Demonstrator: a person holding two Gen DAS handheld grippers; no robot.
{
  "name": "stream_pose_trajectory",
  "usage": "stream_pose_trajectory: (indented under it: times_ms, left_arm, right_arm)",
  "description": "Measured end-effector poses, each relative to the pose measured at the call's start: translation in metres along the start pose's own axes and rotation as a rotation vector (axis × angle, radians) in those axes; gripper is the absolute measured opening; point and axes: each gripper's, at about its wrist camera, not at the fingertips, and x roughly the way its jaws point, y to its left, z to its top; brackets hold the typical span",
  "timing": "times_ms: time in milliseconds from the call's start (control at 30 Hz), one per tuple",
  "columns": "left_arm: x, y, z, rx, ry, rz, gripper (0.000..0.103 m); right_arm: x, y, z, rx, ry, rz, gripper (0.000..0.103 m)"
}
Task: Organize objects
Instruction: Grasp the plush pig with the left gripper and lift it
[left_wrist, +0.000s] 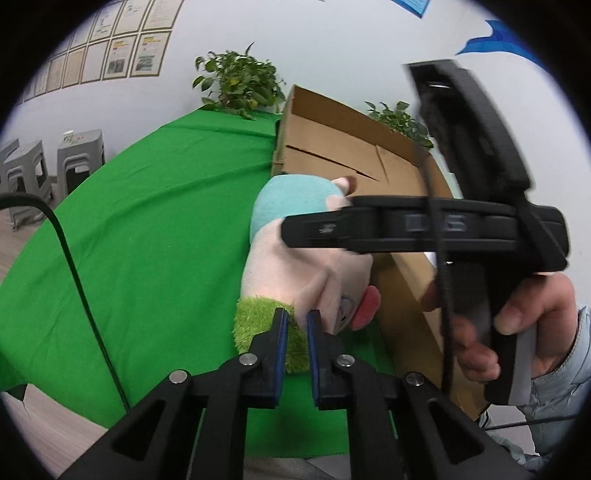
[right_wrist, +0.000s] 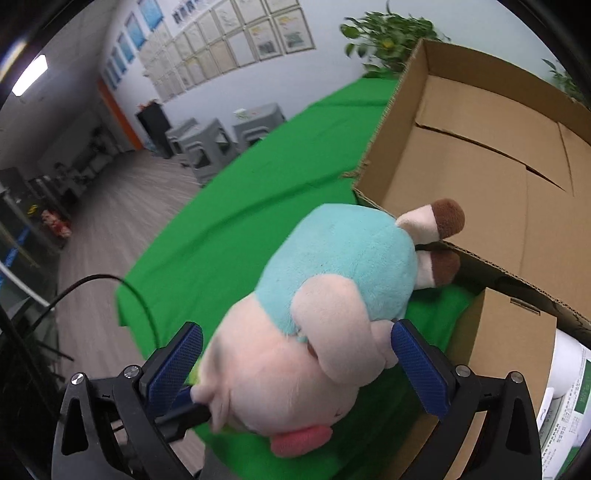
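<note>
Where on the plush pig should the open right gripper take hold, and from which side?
Best across the plush pig's head, coming down from above as the right gripper already straddles it. The head is round, soft and uppermost, with open jaws on both sides. The left gripper is shut on its green tuft, and the cardboard box blocks the feet side.

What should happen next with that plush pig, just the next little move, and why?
Probably the right gripper should close on the plush pig. Its blue pads stand wide on either side of the pig's head without pressing it, while the left gripper is already shut on the pig's green tuft. The open cardboard box lies just beyond, a likely place for it.
</note>
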Motion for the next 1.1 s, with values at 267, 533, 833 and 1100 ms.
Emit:
stream_pose_trajectory:
  times_ms: [267, 533, 833, 1100]
  left_arm:
    - [-0.008, 0.011, 0.004, -0.024, 0.011, 0.079, 0.071]
    - [0.019, 0.017, 0.004, -0.055, 0.085, -0.021, 0.070]
    - [0.015, -0.002, 0.004, 0.012, 0.055, 0.034, 0.040]
    - [-0.023, -0.044, 0.017, 0.104, -0.105, 0.106, 0.033]
  right_arm:
    - [0.014, -0.016, 0.006, 0.061, 0.038, -0.021, 0.103]
    - [0.022, -0.038, 0.006, 0.113, 0.052, 0.032, 0.103]
    - [0.030, -0.036, 0.006, 0.058, 0.036, 0.000, 0.088]
    - [-0.009, -0.030, 0.000, 0.072, -0.068, 0.072, 0.070]
